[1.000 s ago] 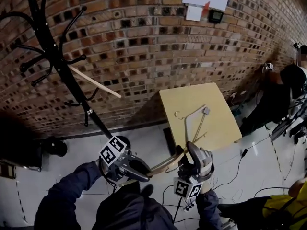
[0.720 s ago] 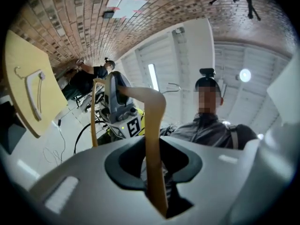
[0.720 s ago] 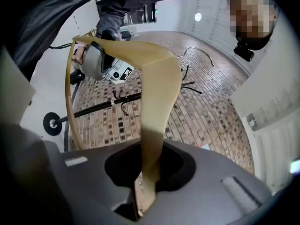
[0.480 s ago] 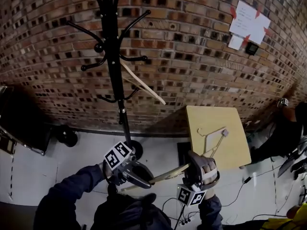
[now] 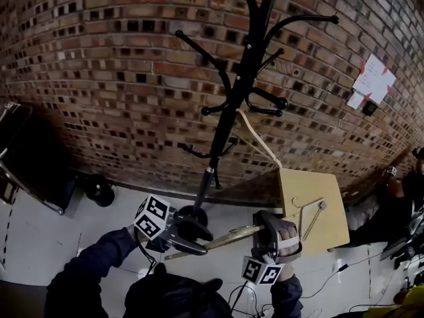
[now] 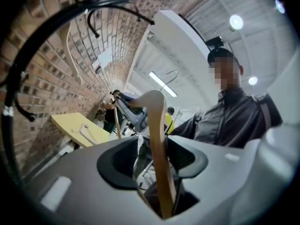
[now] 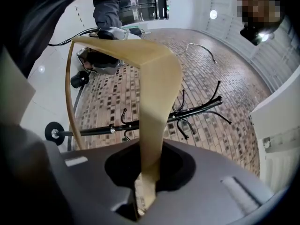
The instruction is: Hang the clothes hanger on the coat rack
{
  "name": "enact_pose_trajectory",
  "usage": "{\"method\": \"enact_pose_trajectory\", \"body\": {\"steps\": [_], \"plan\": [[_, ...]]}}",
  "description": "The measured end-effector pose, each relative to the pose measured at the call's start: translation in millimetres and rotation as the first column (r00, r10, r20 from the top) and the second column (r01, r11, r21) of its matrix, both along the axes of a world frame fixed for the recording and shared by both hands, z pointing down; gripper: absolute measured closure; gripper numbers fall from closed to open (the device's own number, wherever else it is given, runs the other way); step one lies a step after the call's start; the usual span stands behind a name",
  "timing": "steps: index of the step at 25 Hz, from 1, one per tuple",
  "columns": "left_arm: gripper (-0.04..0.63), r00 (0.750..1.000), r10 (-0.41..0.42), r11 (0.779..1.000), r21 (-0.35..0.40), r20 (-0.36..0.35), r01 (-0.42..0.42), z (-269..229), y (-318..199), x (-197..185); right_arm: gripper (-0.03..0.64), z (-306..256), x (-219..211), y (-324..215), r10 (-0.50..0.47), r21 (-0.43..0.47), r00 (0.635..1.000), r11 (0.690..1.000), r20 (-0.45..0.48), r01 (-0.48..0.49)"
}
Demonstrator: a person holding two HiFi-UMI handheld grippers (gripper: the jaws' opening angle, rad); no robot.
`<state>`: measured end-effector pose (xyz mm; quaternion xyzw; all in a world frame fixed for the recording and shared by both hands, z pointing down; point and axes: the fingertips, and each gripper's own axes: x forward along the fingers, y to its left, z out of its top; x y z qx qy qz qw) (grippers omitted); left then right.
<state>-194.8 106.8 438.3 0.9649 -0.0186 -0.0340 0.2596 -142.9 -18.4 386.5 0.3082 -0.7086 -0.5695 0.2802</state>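
Note:
I hold a wooden clothes hanger (image 5: 228, 236) level between both grippers, low in the head view. My right gripper (image 5: 268, 232) is shut on one arm of the hanger (image 7: 154, 88), the pads pinching the wood. My left gripper (image 5: 193, 240) has the other arm of the hanger (image 6: 157, 125) between its jaws. Those jaws are opening and stand apart from the wood. The black coat rack (image 5: 228, 111) stands right in front of me against the brick wall, its base (image 5: 189, 216) just beyond the left gripper. Its hooks spread above (image 7: 197, 111).
Another wooden hanger (image 5: 257, 141) hangs on a lower hook of the rack. A yellow table (image 5: 331, 191) at the right bears a hanger (image 5: 310, 212). Dark equipment (image 5: 33, 171) stands at the left wall. Papers (image 5: 374, 81) are pinned to the bricks, and a person sits at the far right.
The view has swung left, so the coat rack went from the far left to the centre and the table slid right. Both grippers carried the hanger along towards the rack's base.

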Motion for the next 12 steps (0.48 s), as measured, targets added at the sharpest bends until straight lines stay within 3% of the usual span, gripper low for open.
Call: {"method": "enact_pose_trajectory", "body": {"steps": [3,5,8,12], "plan": [[0.377,0.991,-0.111,0.991,0.083,0.079,0.104,-2,5,-51,0.58,12,-36,10,0.061,-0.092,0.998,0.994,-0.028,-0.063],[0.373,0.976,-0.192,0.973,0.15,0.106,0.175,-7,6,-78,0.58,21,-53,13,0.098,-0.163,0.994,0.981,-0.04,-0.103],[0.373,0.946,-0.303,0.938,0.213,0.118,0.274,-11,3,-104,0.58,32,-67,15,0.147,-0.246,0.987,0.956,-0.061,-0.158],[0.373,0.886,-0.425,0.874,0.337,0.185,0.349,-5,8,-123,0.58,40,-79,23,0.181,-0.277,0.974,0.937,-0.138,-0.213]]}}
